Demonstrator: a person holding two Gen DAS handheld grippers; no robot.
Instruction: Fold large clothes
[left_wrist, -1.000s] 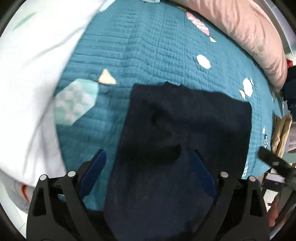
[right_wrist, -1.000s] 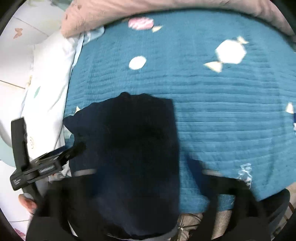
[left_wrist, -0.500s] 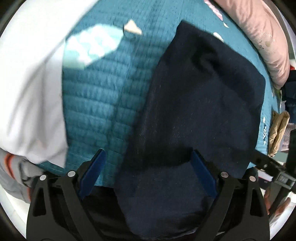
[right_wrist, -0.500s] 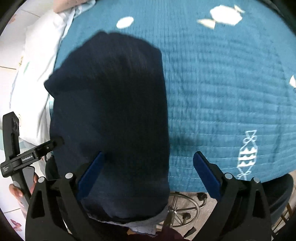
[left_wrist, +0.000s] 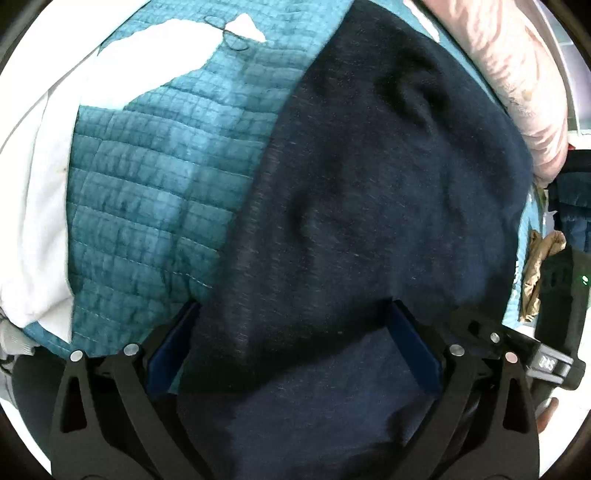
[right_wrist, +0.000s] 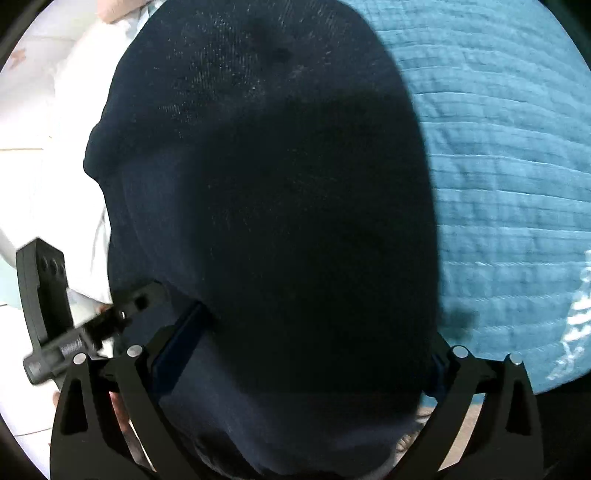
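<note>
A dark navy garment lies folded on the teal quilt, its near end hanging over the bed's edge. My left gripper hovers low over its left part. The jaws are opening wide, cloth lies between the blue pads, and they do not press on it. In the right wrist view the garment fills most of the picture. My right gripper stands open over it, its right pad partly hidden behind the cloth. Each gripper shows at the edge of the other's view.
A pink pillow lies at the far right of the bed and white bedding along the left. The quilt stretches bare to the right of the garment. A brown crumpled thing sits past the right edge.
Both grippers have come down and closer to the garment, which now fills far more of each view. The left jaws stand slightly wider than before.
</note>
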